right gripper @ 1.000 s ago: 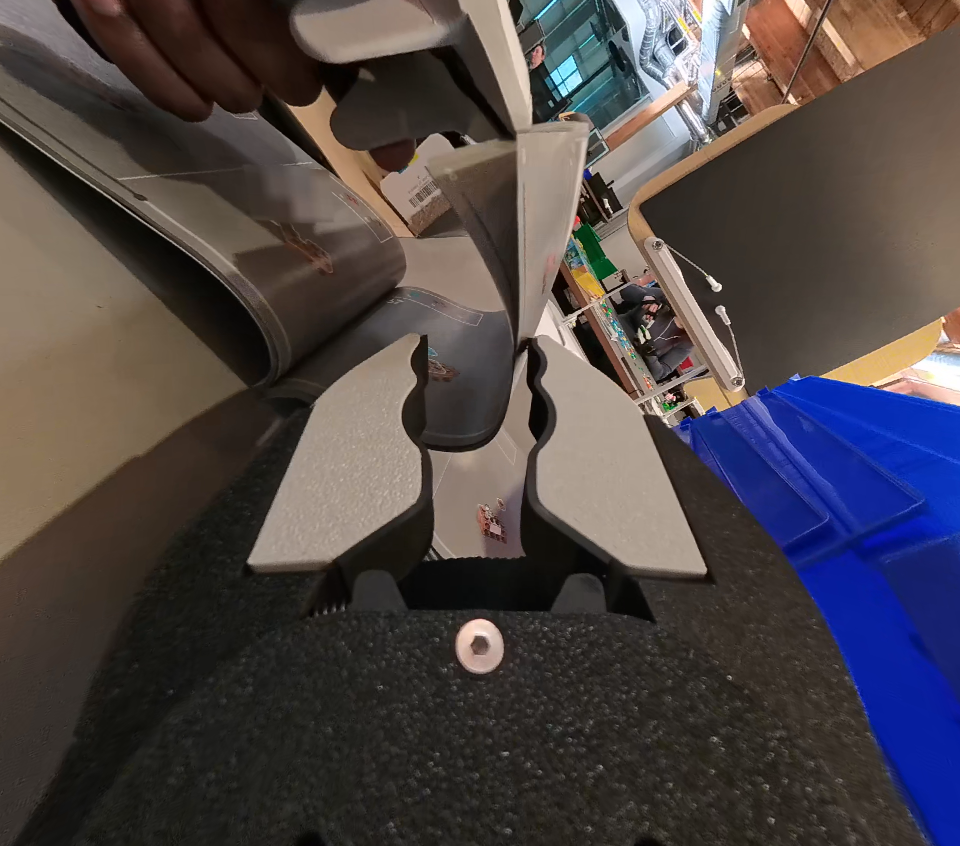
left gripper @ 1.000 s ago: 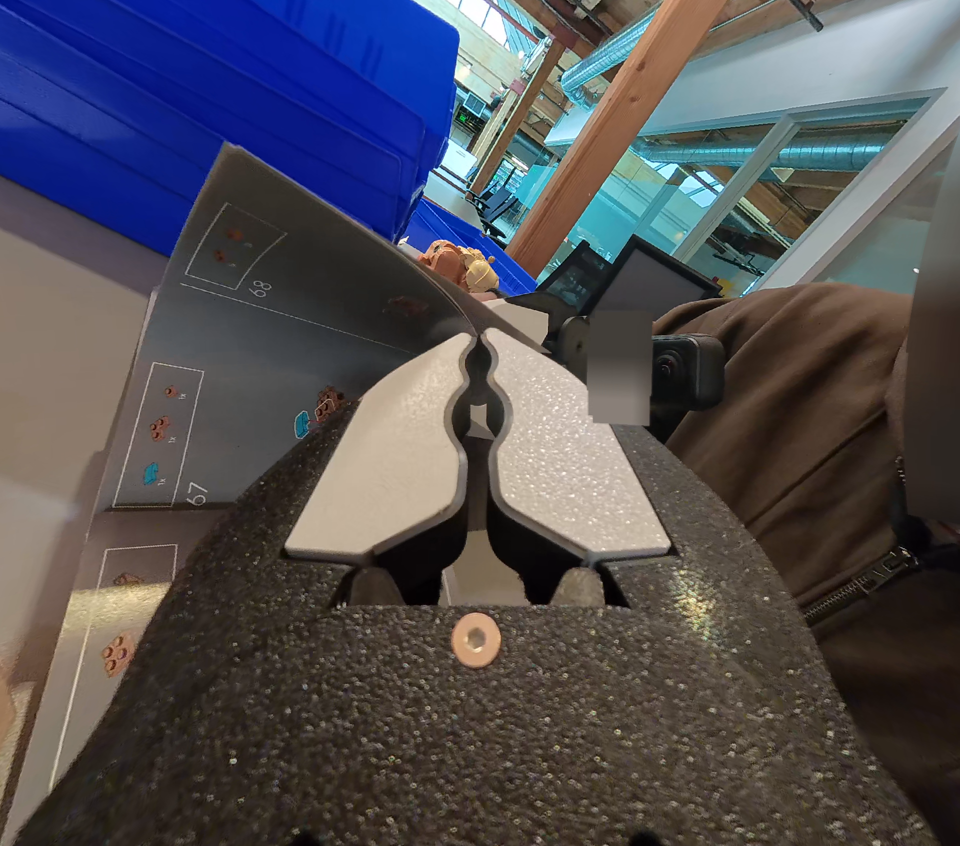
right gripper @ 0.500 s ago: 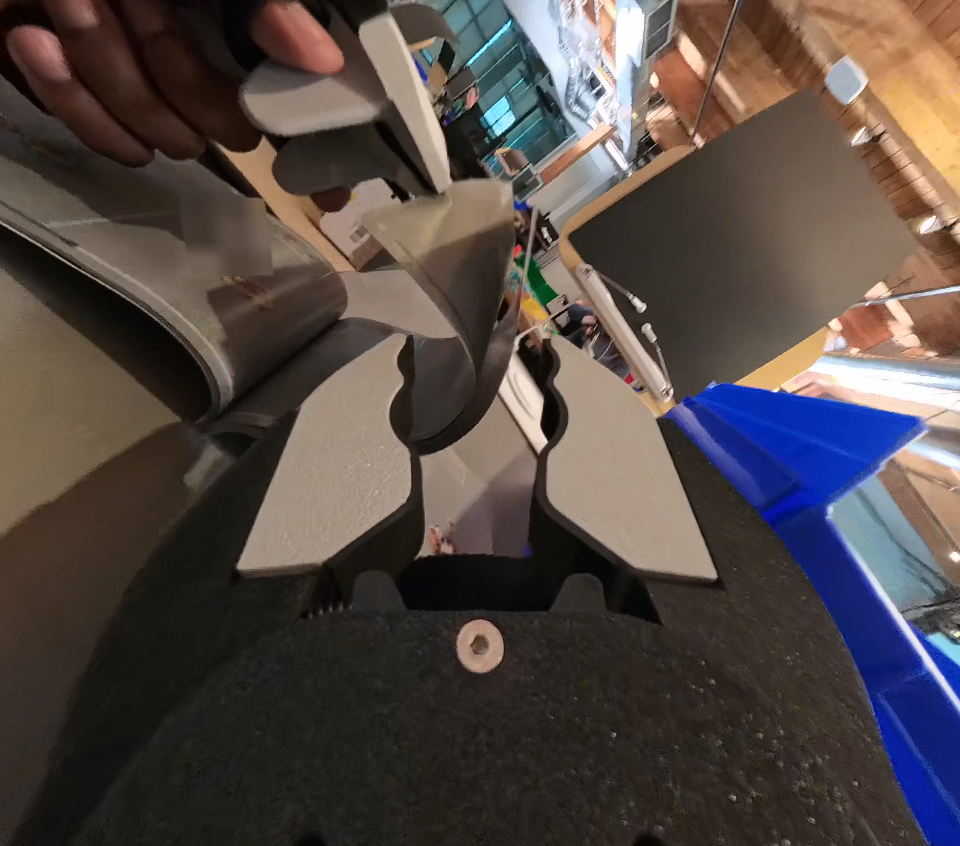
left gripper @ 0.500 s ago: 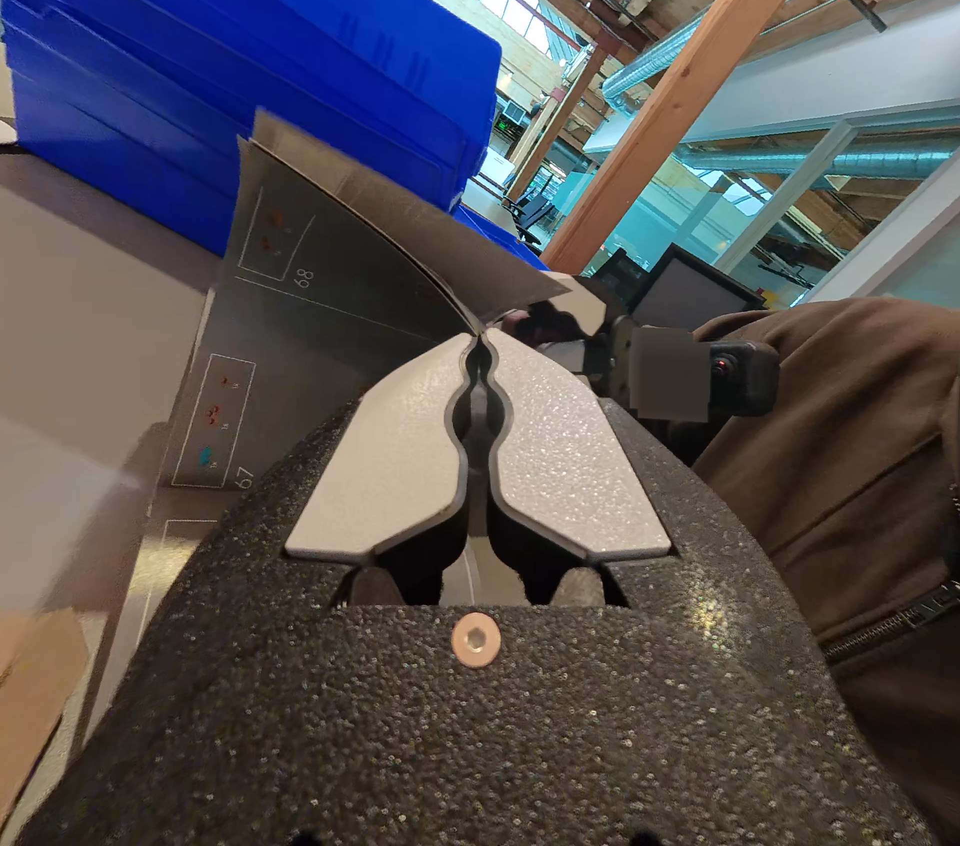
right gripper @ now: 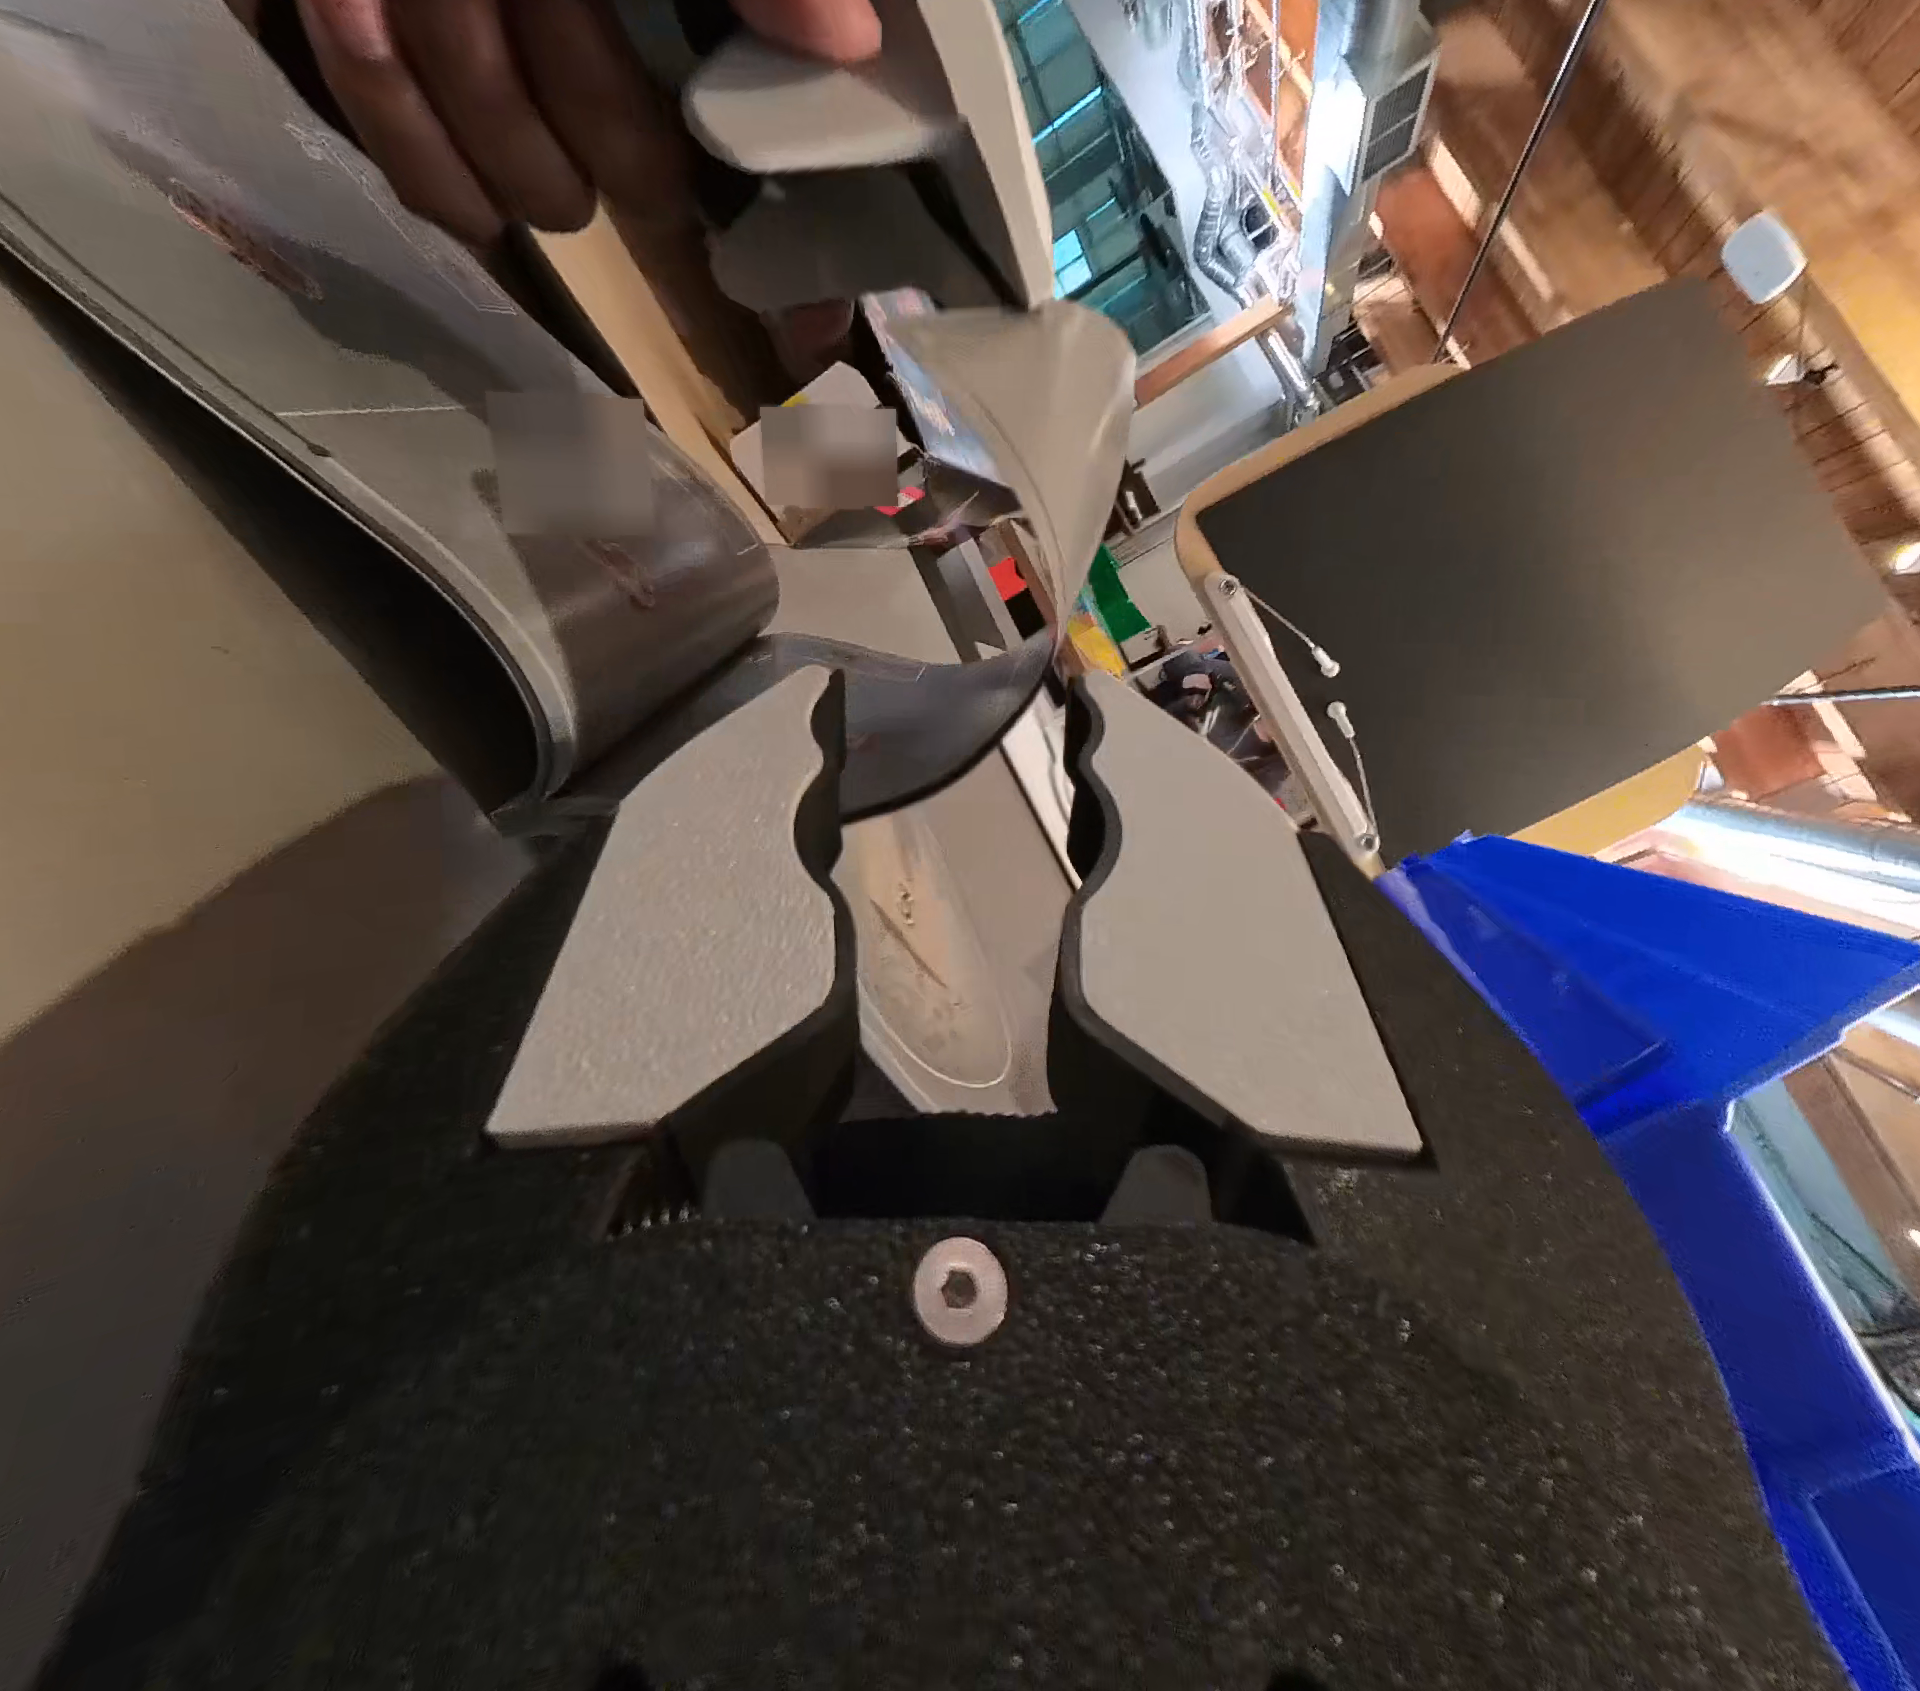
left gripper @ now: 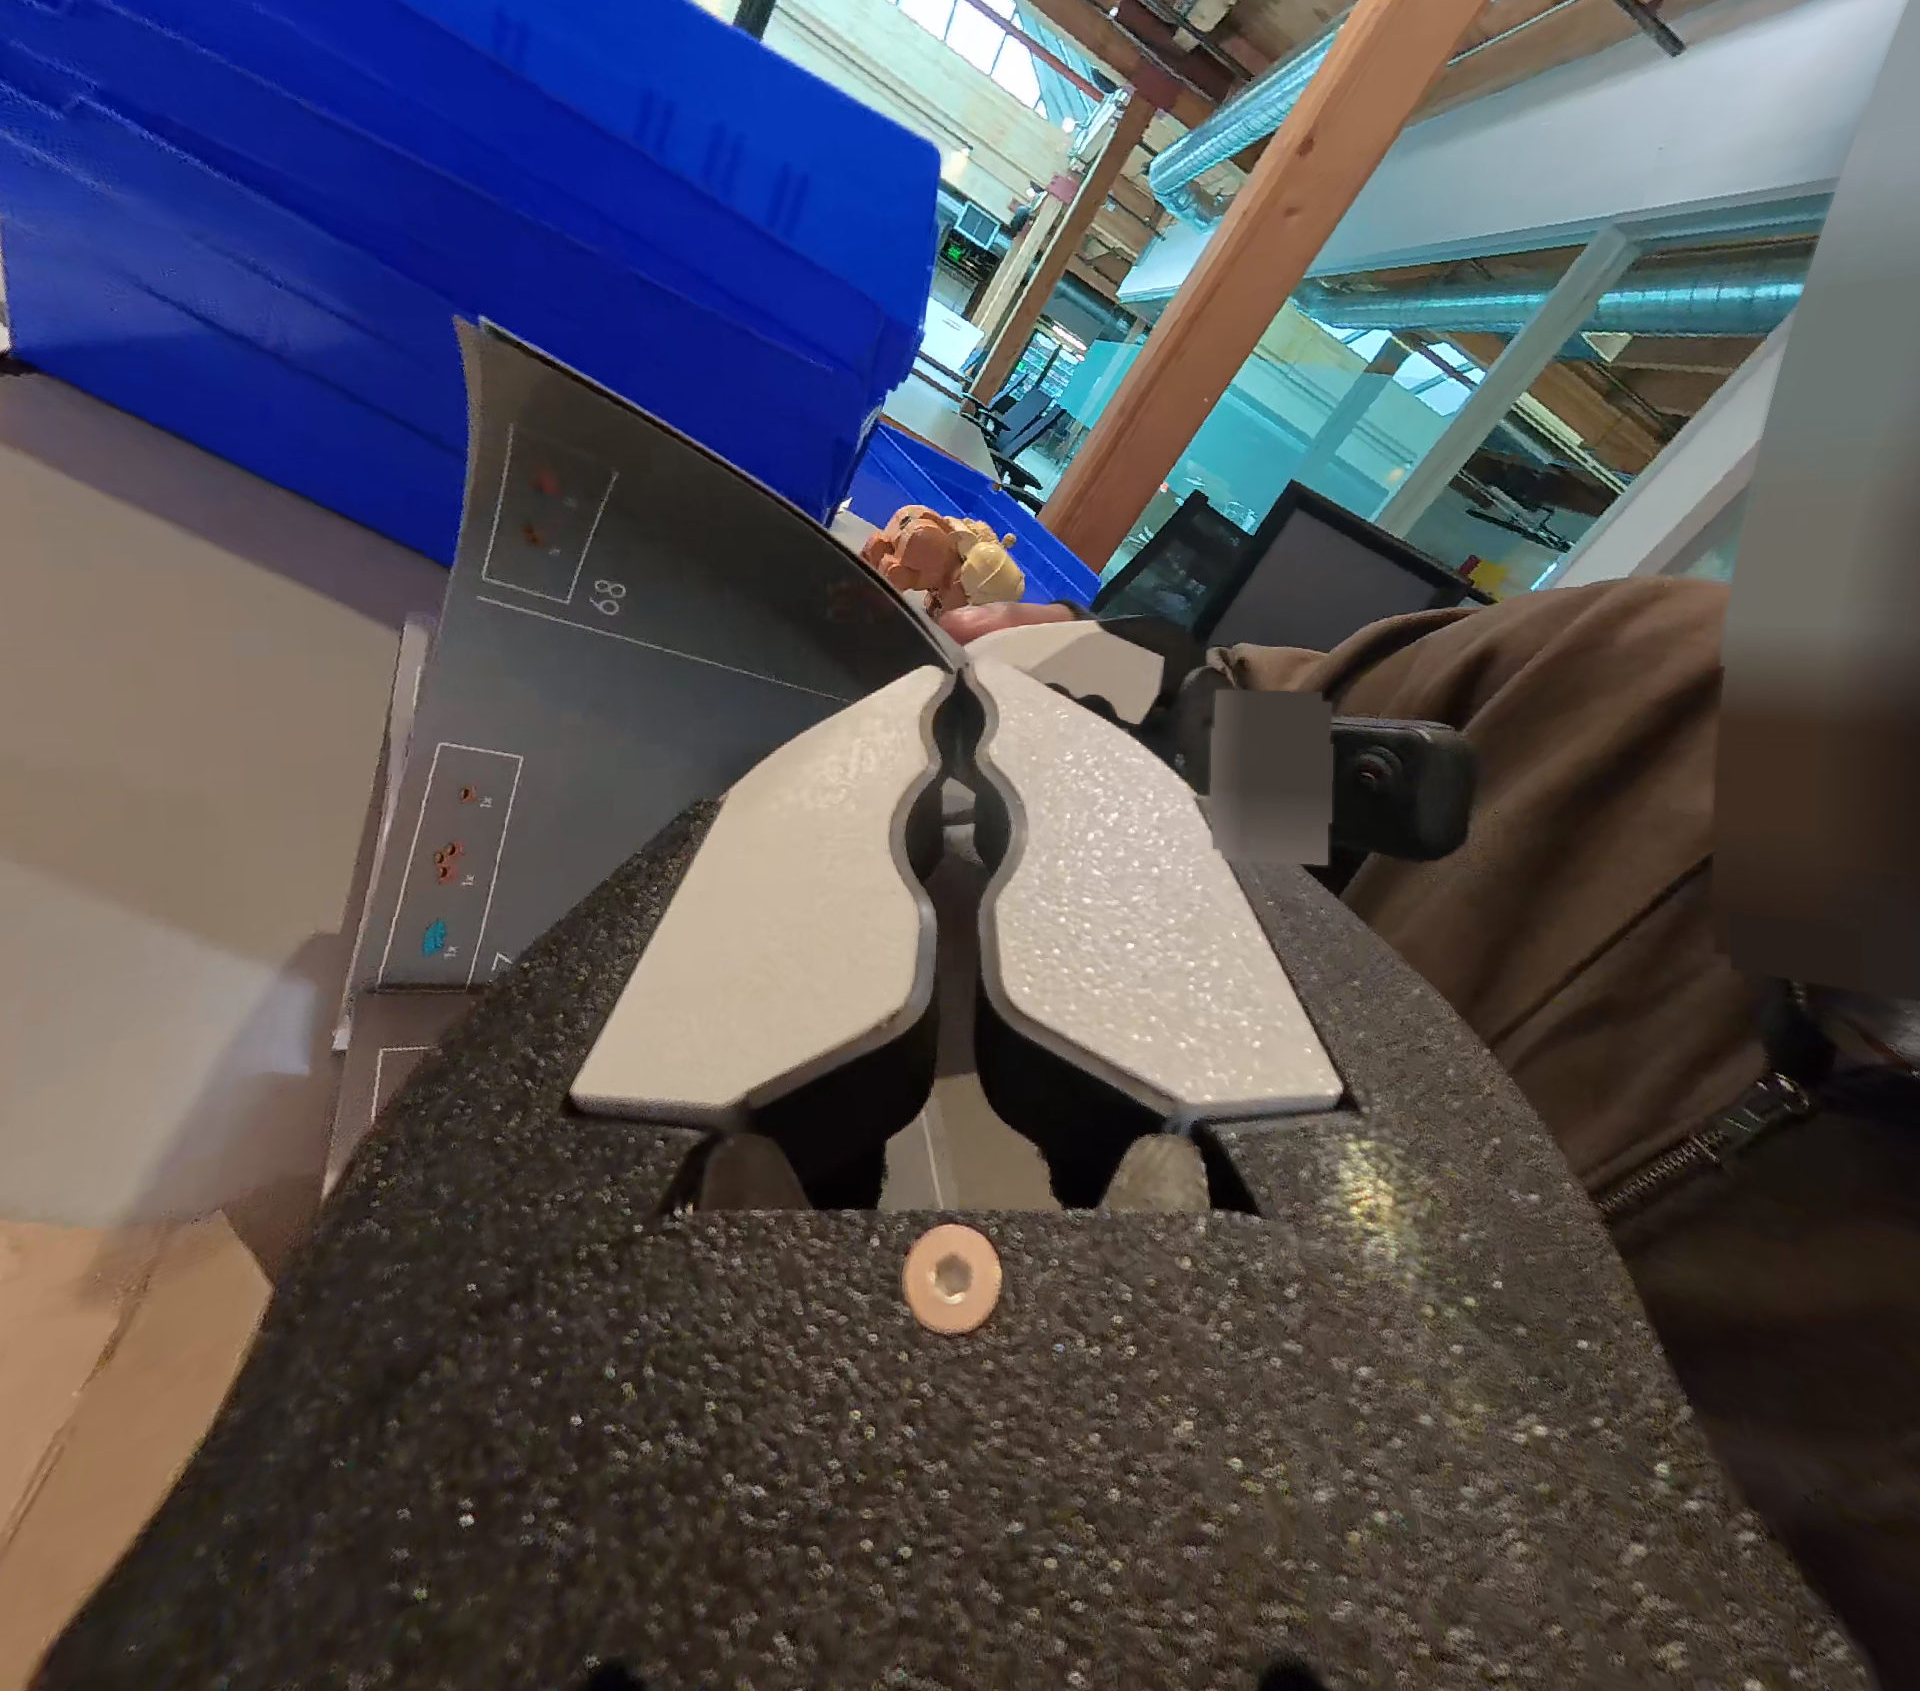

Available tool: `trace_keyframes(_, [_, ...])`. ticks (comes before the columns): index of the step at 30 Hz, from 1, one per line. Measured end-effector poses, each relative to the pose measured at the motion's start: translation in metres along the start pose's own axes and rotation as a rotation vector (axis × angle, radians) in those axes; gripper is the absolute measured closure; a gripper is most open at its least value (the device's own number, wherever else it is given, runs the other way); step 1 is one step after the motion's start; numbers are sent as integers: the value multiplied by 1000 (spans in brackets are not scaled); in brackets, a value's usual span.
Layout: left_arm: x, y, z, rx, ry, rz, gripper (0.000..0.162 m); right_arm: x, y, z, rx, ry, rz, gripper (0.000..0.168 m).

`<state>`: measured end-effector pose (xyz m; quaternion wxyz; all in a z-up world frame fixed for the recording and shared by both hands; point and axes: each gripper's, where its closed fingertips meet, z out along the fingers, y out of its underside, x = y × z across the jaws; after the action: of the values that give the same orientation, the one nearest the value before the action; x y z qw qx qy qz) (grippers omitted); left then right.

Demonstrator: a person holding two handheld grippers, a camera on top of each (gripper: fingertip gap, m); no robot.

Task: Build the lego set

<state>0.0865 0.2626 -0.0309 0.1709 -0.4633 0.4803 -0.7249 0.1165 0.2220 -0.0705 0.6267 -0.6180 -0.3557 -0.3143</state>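
Observation:
My left gripper (left gripper: 956, 685) is shut on the edge of a dark grey page (left gripper: 644, 654) of the instruction booklet and holds it curled up off the table. In the right wrist view a hand holds that same gripper (right gripper: 1023, 301) at the top, pinching the curled page (right gripper: 1029, 415) above the thick open booklet (right gripper: 312, 311). My right gripper (right gripper: 951, 691) is open and empty just below the curled page, with the lower page between its fingers. A small brown and tan lego model (left gripper: 940, 555) shows behind the page.
Stacked blue bins (left gripper: 416, 135) stand at the back left of the grey table (left gripper: 156, 706). A blue bin (right gripper: 1662, 1070) is also at the right in the right wrist view. A person in a brown jacket (left gripper: 1507, 862) is at the right. A dark tabletop (right gripper: 1507, 550) stands beyond.
The left gripper stays shut on the page and has lifted it higher, so the page curls more. The right gripper stays open beneath it.

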Motion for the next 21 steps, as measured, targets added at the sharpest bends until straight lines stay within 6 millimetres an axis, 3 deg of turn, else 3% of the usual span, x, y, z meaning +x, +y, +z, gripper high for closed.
trace_keyframes(11, [8, -9, -15, -12, 7, 56, 162, -23, 16, 6, -87, -135, 47, 128])
trace_keyframes(21, [12, -6, -42, -16, -57, 100, 162, -28, 19, 7, -103, -170, 72, 130])
